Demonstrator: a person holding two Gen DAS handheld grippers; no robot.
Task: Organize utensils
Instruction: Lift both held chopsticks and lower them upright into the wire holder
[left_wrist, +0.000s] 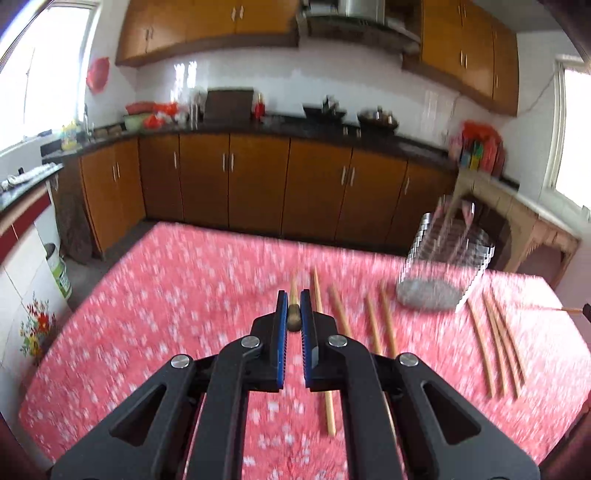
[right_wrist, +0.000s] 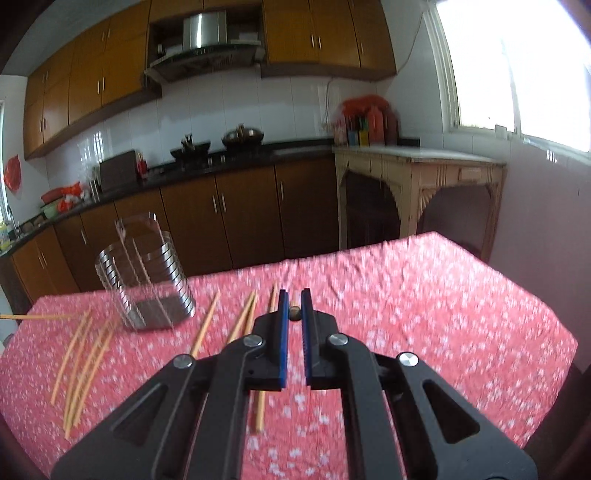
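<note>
Pink floral tablecloth (left_wrist: 166, 295), wooden kitchen cabinets (left_wrist: 258, 184)

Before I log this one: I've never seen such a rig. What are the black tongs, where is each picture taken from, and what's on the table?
There is no robot here. A person holds one pair of tongs in each hand, and a wide-angle camera on each looks forward along its fingers. One picture comes from the left tongs, the other from the right tongs. Each pair is closed on the end of a wooden chopstick: the left chopstick and the right chopstick show between the blue pads. Below is a table under a pink flowered cloth. Loose chopsticks lie scattered on it around a metal slotted holder, which stands upright. I see no chopsticks in it, though the pictures are blurred.
</note>
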